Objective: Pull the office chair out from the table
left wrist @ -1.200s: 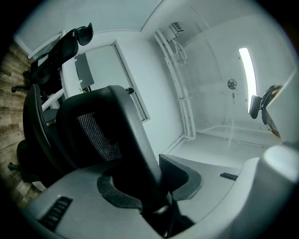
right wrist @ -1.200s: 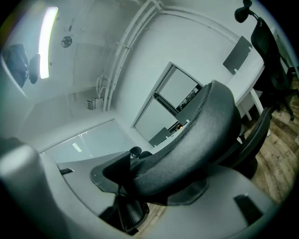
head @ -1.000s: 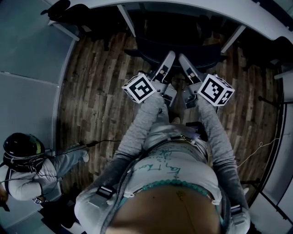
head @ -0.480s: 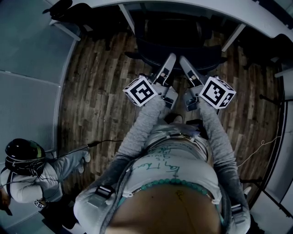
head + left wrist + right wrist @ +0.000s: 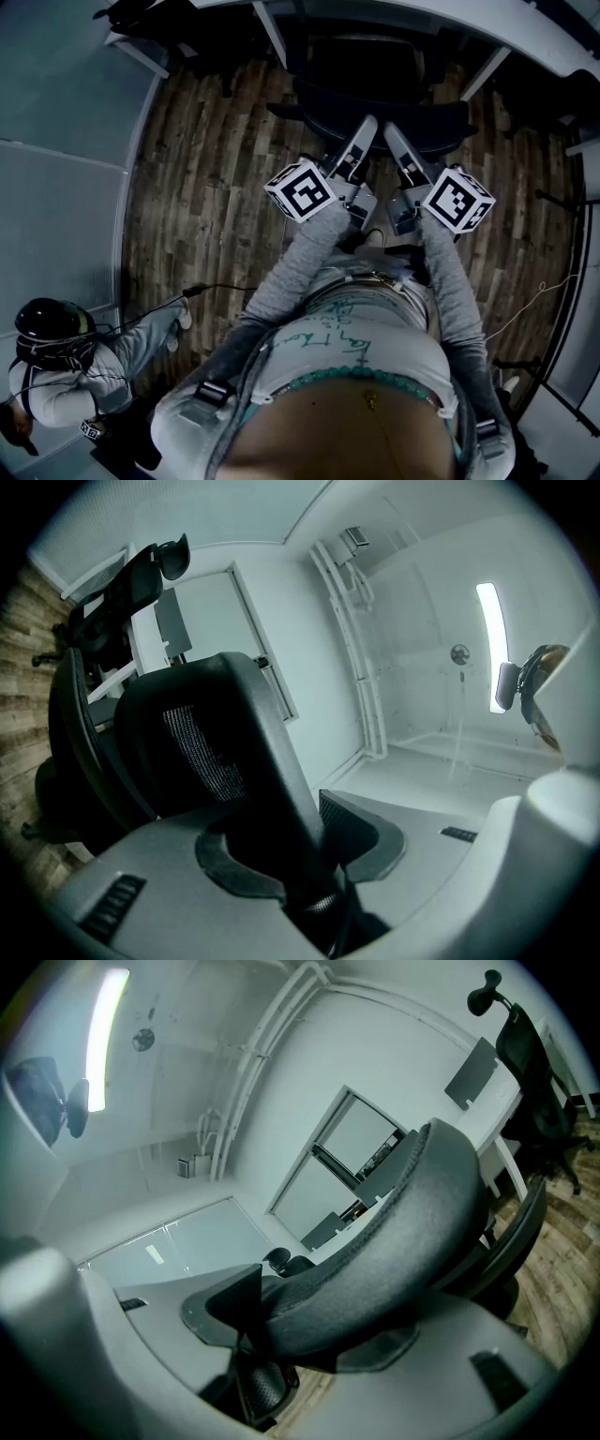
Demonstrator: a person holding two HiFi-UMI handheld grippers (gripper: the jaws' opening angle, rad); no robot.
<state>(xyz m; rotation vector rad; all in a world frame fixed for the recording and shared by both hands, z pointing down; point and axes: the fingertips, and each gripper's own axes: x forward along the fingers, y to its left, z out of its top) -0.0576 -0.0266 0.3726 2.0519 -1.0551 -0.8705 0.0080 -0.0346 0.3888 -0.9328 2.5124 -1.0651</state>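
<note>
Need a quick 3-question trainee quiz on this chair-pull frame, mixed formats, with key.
1. True or false: the left gripper and right gripper are both shut on the backrest of the office chair.
2. The floor is: A carpet, B wood planks, C tile.
3. Fill in: the chair stands in front of the white ____.
Key: 1 true; 2 B; 3 table.

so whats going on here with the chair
A person holds a gripper in each hand. The left gripper and right gripper are both clamped on the top of the black office chair backrest. The chair stands close to the white table. Another person sits at left.
</note>
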